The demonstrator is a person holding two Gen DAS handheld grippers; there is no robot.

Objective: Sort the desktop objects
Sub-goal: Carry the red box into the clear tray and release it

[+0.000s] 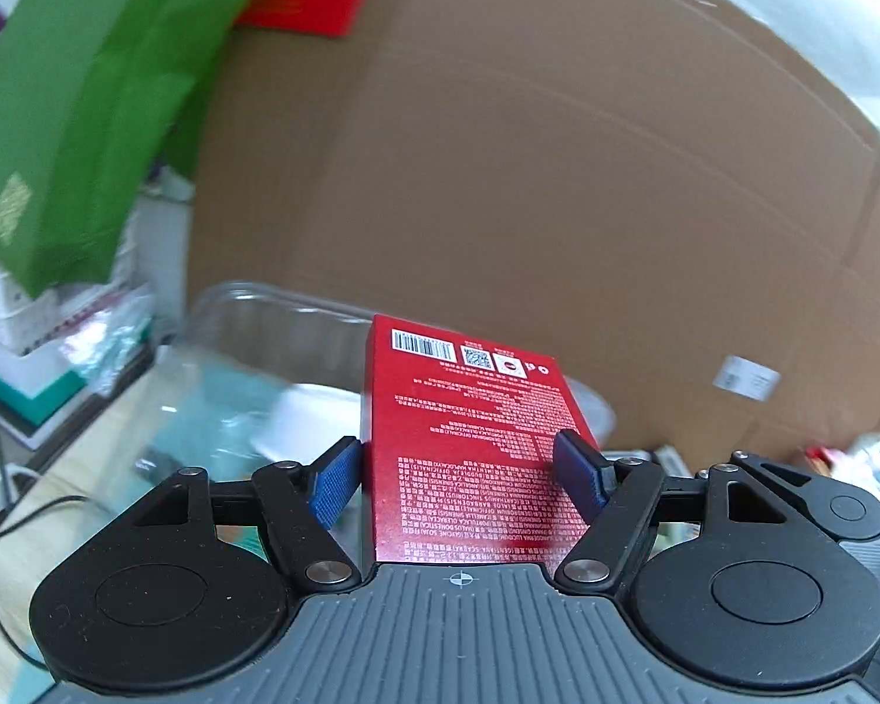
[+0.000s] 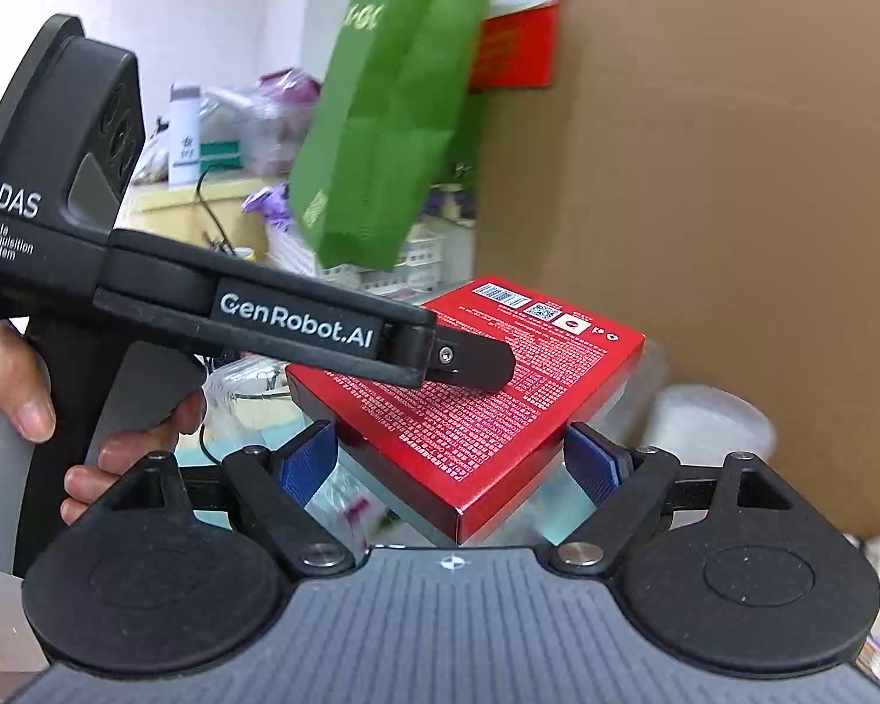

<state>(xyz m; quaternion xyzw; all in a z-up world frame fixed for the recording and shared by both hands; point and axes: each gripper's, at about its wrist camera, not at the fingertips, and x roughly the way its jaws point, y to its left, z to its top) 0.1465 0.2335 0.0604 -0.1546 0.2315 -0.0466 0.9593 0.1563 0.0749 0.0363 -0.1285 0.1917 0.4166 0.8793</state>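
The left tool clamps its blue pads on the sides of the red box, carrying it clear above the clear bin for sorting, while the right tool stays apart, its pads flanking the box without touching.

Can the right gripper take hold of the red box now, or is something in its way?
Probably yes. The red box sits between the open right gripper, corner first, pads apart from it. But the left gripper already clamps it, and its finger lies over the top.
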